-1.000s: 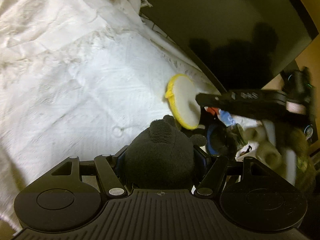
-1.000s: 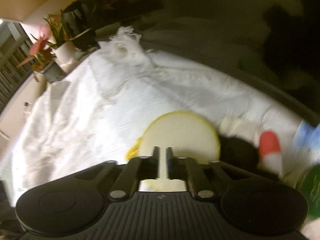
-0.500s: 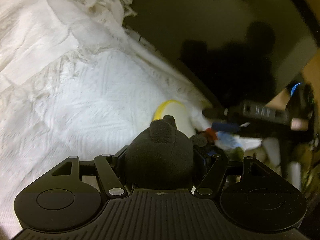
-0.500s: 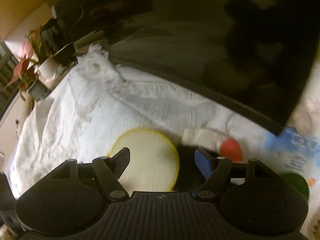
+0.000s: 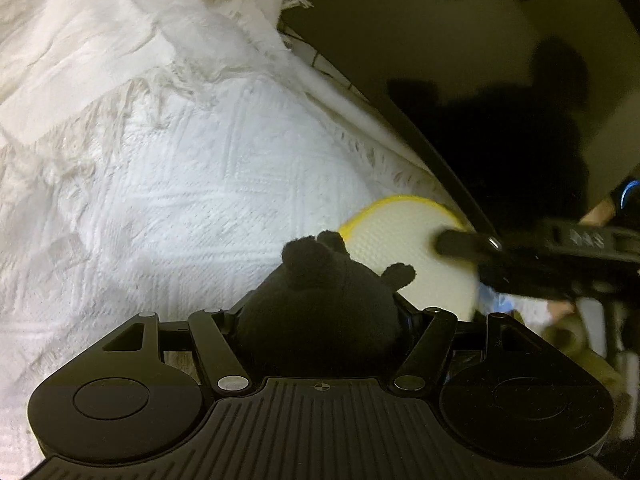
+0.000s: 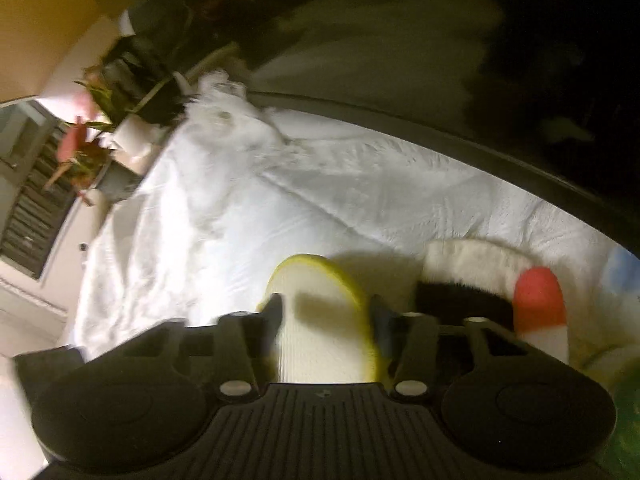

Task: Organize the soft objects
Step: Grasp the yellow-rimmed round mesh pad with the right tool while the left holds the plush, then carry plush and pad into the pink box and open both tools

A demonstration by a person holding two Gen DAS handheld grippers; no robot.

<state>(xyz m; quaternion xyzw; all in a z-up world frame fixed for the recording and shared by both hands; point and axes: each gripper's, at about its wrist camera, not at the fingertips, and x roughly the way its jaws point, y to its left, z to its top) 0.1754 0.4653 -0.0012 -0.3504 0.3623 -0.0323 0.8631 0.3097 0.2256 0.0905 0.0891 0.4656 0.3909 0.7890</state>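
white bedspread, yellow-rimmed pad between right gripper fingers

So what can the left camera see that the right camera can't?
Only the left wrist view shows the black plush toy squeezed in the left gripper, and the right gripper reaching in from the side.

Only the right wrist view shows the potted plants, the black and white furry toy and the red and white piece beside it.

Both show the white bedspread and the round yellow-edged pad, which sits between the right gripper's spread fingers.
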